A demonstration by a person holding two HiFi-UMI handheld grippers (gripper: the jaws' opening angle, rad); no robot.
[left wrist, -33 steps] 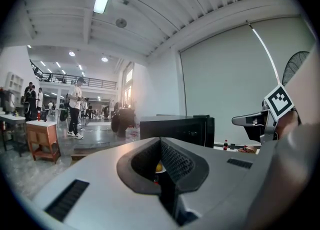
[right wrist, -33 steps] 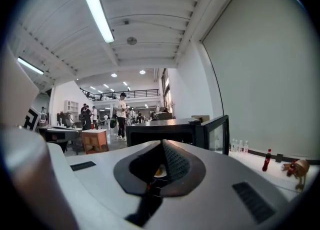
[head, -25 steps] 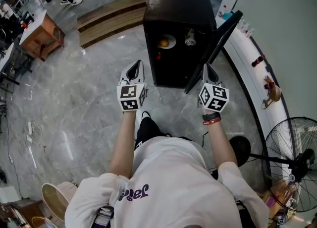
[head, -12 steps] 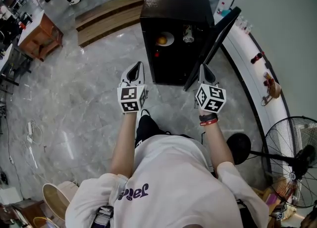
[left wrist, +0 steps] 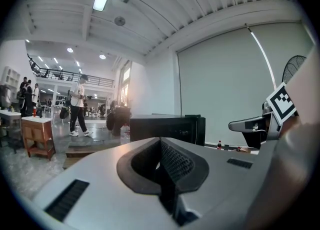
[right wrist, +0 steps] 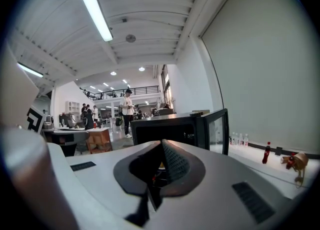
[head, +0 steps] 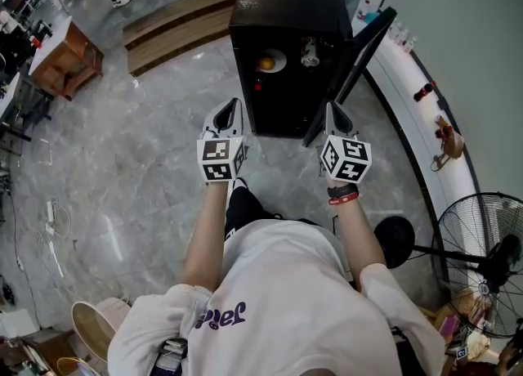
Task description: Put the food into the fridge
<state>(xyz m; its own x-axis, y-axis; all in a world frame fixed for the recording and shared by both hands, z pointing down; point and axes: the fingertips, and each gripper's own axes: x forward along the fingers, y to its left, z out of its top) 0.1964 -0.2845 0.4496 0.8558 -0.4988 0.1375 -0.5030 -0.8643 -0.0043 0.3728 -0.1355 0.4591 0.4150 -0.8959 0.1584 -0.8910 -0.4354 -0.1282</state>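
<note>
Little has been moved since the earlier frames: the left hand-held gripper has been carried a touch nearer the fridge, the right hand-held gripper has been kept almost where it was, and the fridge is now seen slightly higher in the head view. Both pairs of jaws are seen clenched together on nothing in their own views, so no food is being carried. Orange food is seen lying on a plate in the upper part of the fridge, with a pale bottle-like item beside it; what that item is cannot be told. The door is stood wide open to the right, and the right hand-held gripper is held just beside its lower edge.

It is judged that the loading is done and that only the door is left to be shut. Trouble could be caused there. Clenched jaws offer only a narrow tip, which could be slid off the smooth door panel. By a hard shove the door could be slammed and the plate jolted, so that the round food is rolled off it. The small fridge, stood free on the polished floor, could also be pushed backwards if the door is met too forcefully.
</note>
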